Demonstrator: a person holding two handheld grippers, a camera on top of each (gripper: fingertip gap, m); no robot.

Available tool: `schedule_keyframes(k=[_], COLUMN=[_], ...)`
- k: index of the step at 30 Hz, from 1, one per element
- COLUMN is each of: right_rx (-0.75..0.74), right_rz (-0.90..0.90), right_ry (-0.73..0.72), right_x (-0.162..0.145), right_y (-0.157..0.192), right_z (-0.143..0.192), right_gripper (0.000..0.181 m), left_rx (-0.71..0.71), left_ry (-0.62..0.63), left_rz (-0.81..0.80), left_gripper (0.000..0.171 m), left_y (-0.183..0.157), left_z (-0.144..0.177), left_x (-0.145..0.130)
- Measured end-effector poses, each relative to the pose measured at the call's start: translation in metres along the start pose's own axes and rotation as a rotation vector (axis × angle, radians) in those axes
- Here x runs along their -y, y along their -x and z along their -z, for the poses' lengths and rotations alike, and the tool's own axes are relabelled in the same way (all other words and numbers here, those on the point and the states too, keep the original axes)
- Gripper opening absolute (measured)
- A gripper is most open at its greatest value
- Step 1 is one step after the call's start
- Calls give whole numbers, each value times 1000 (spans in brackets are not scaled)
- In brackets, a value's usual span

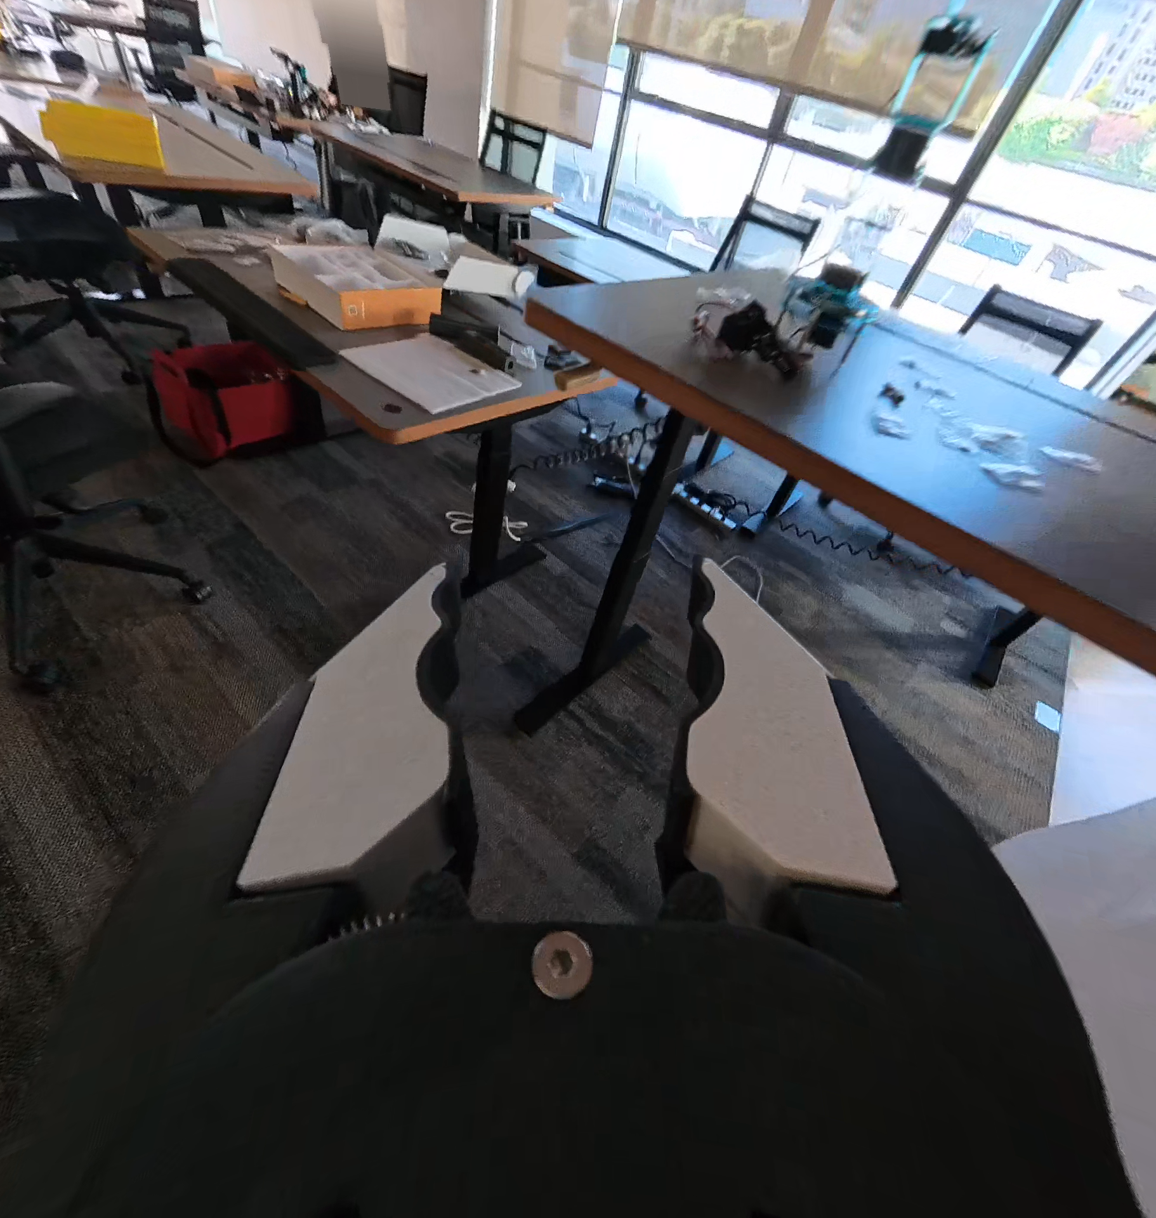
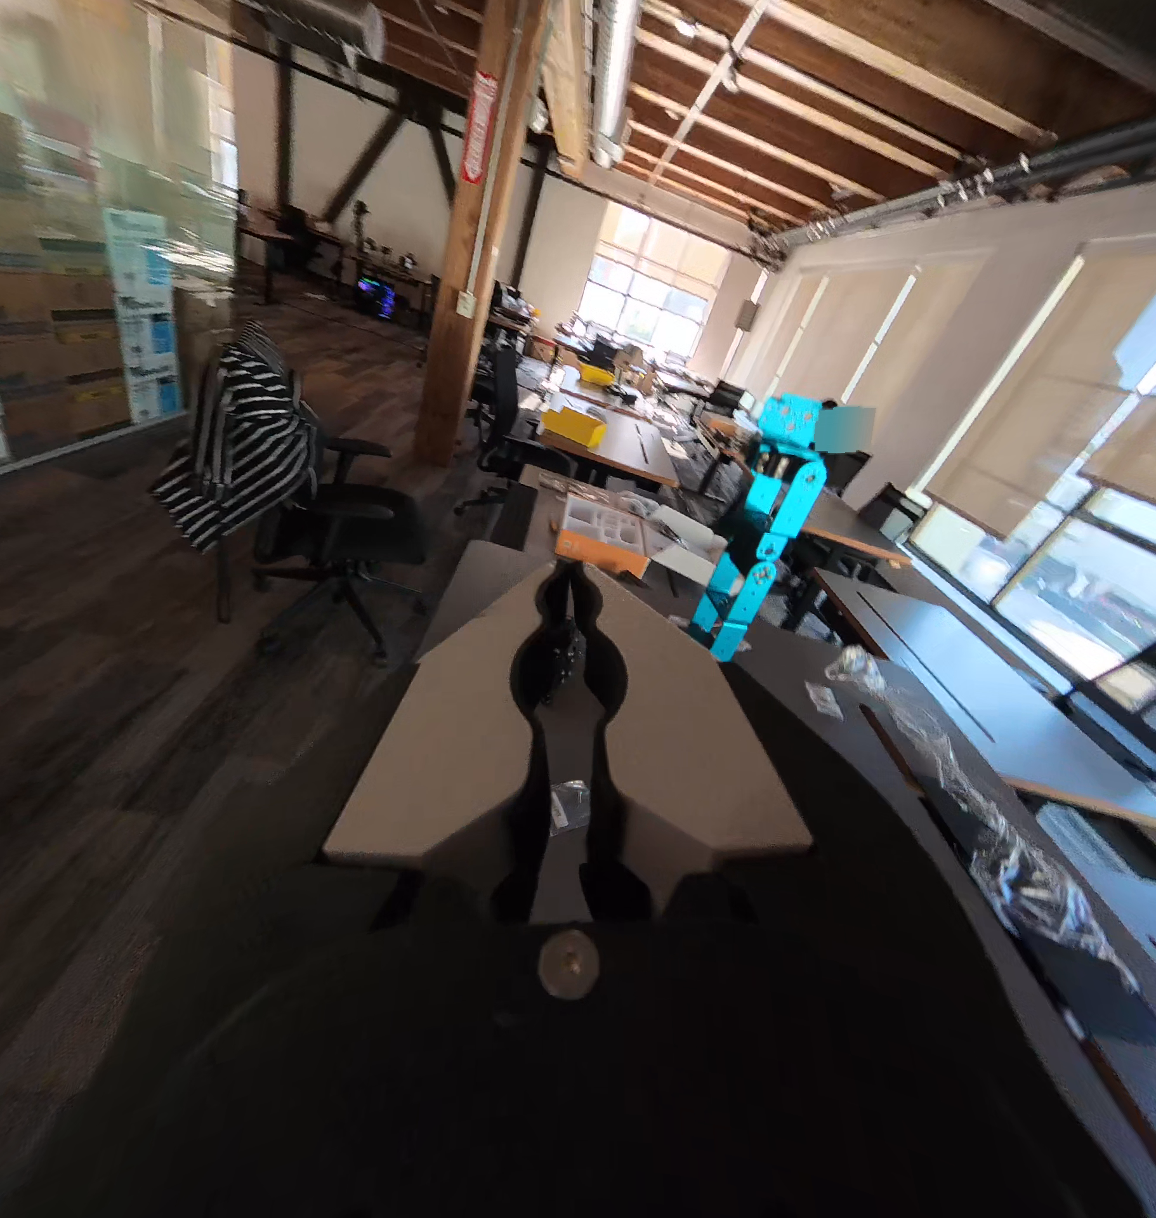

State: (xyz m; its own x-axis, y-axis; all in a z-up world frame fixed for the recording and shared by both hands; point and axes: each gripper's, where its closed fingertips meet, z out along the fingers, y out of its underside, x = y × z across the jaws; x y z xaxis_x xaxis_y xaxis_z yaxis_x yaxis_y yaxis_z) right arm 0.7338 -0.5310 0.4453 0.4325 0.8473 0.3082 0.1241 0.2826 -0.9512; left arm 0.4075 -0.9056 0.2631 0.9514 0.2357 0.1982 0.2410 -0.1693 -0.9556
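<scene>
My left gripper [image 1: 572,580] is open and empty. It hangs over the grey carpet, below and in front of a dark table with an orange edge [image 1: 760,422], nearest that table's black leg [image 1: 621,593]. On the table lie a small black part with wires [image 1: 747,329] and several clear plastic bags [image 1: 990,435]. My right gripper [image 2: 572,570] is shut, tips together, low over the same dark table [image 2: 859,758]. A black part [image 2: 562,652] shows through the gap between its fingers; I cannot tell if it is held. A blue metal robot arm [image 2: 760,527] stands just right of it.
A lower desk holds an orange-sided parts box [image 1: 358,280]. A red bag [image 1: 219,395] and office chairs [image 1: 35,514] stand on the carpet, with cables [image 1: 628,461] under the tables. A chair with a striped garment [image 2: 246,435], a wooden post [image 2: 470,263] and plastic bags [image 2: 1023,883] also show. The tips of one gripper are about 55 cm away from the tips of the other.
</scene>
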Motion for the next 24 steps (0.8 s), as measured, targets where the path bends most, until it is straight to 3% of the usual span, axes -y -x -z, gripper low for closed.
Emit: schedule_keyframes(k=[6, 8, 11, 13, 16, 18, 21, 24], right_rx=[-205, -281, -269, -317, -453, -606, -916, -1118], right_rz=[-101, -177, -350, -376, -357, -336, -305, -277], right_ry=[169, 215, 304, 396, 539, 684, 926, 1075], right_x=[-54, -76, -110, -134, -163, -181, -191, -181], right_y=[26, 47, 102, 131, 155, 154, 138, 133], right_z=[-60, -76, -98, -93, -52, 1, 106, 183], right_gripper=[1, 6, 18, 26, 33, 43, 51, 63], left_rx=[-154, -270, -421, -493, -600, -643, -694, -783], left_ry=[153, 224, 327, 368, 371, 344, 329, 277], left_rz=[-103, -156, -284, -406, -563, -657, -796, -924], left_gripper=[72, 73, 77, 81, 87, 92, 101, 103], left_y=[111, 129, 142, 139, 105, 62, -33, -144], left_z=[-95, -127, -170, -199, -240, -266, -291, -288], left_x=[-7, 3, 23, 35, 46, 50, 49, 37])
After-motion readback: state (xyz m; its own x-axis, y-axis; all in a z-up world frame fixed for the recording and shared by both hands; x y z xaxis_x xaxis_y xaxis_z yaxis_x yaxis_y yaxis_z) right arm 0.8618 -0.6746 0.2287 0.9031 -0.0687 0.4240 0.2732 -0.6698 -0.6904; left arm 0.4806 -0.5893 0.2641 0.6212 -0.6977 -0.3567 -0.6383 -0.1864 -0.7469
